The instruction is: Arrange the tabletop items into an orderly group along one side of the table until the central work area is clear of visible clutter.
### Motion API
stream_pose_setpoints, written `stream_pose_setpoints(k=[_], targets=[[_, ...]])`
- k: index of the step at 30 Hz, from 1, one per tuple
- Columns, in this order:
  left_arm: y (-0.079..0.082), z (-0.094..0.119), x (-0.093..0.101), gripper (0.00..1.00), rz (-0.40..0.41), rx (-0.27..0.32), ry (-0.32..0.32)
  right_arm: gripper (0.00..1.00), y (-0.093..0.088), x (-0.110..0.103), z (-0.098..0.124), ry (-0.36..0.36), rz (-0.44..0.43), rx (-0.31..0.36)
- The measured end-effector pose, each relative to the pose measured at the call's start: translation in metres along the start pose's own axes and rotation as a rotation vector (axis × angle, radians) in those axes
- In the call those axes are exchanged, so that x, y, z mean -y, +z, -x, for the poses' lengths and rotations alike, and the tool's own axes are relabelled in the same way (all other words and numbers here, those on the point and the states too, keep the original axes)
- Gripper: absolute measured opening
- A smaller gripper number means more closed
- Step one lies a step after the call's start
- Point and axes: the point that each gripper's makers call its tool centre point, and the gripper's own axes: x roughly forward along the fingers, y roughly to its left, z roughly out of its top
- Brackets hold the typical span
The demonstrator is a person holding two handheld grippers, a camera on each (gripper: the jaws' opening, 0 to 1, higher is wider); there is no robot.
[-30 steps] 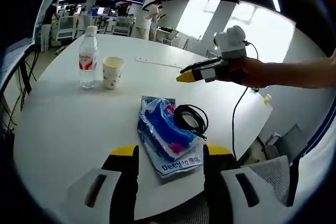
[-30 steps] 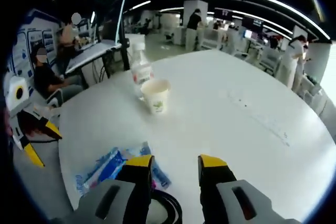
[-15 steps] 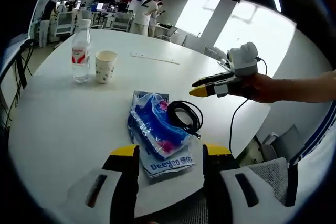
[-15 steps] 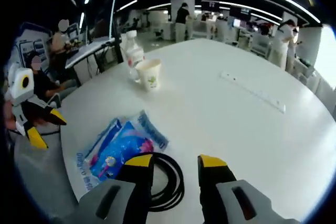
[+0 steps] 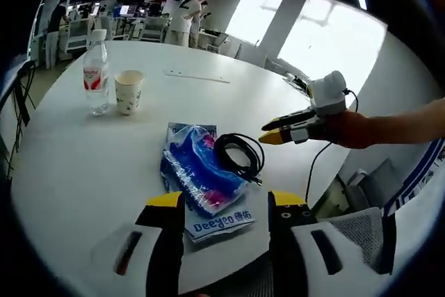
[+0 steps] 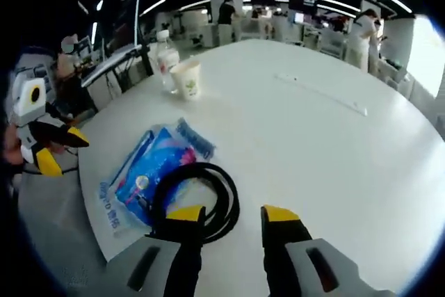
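Left gripper view: left gripper (image 5: 224, 206) rises from the bottom edge, yellow-tipped jaws spread, nothing between them, hovering over the near edge of the round white table (image 5: 76, 165). Just above the jaw tips, centre frame, lies a blue wipes packet (image 5: 201, 175) printed "Deeyeo". A coiled black cable (image 5: 238, 156) rests against the packet's right edge, partly on it. Upper left: water bottle (image 5: 95, 74) with red label, upright, and a paper cup (image 5: 128, 92) just to its right, also upright; the two are close together, well apart from the packet. A thin white strip (image 5: 196, 76) lies flat further back, upper centre. Right gripper (image 5: 272, 132) comes in from the right at mid-height, held by a hand (image 5: 348, 130), tips pointing toward the cable; its jaws look nearly together here.

Right gripper view: right gripper (image 6: 226, 217) at bottom centre, jaws spread, empty, tips directly over the cable (image 6: 198, 196) loop. Packet (image 6: 149, 175) lower left of centre under the coil. Bottle (image 6: 163, 64) and cup (image 6: 186, 78) upper left. Strip (image 6: 320, 92) upper right. Left gripper (image 6: 55, 151) at the left edge, off the table, jaws apart.
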Motion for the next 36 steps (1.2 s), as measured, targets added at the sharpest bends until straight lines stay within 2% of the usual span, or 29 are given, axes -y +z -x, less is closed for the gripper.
stream_pose_setpoints(k=[6, 9, 12, 18, 29, 36], targets=[[0.006, -0.003, -0.003, 0.47, -0.029, -0.011, -0.003, 0.30, -0.007, -0.003, 0.001, -0.006, -0.038, 0.007], [0.002, -0.009, -0.004, 0.47, -0.092, -0.053, -0.008, 0.30, -0.012, -0.004, 0.001, -0.005, -0.061, 0.006], [0.000, -0.013, -0.004, 0.47, -0.115, -0.078, -0.023, 0.30, -0.015, -0.006, 0.002, -0.006, -0.084, 0.009], [0.008, -0.024, -0.005, 0.46, -0.156, -0.107, -0.044, 0.30, -0.018, -0.003, 0.003, -0.012, -0.120, 0.020], [0.029, -0.055, 0.011, 0.43, -0.114, -0.099, -0.096, 0.28, -0.021, 0.008, 0.007, -0.027, -0.181, 0.038], [0.026, -0.075, 0.021, 0.40, -0.086, -0.114, -0.103, 0.26, -0.019, 0.010, 0.004, -0.026, -0.204, 0.045]])
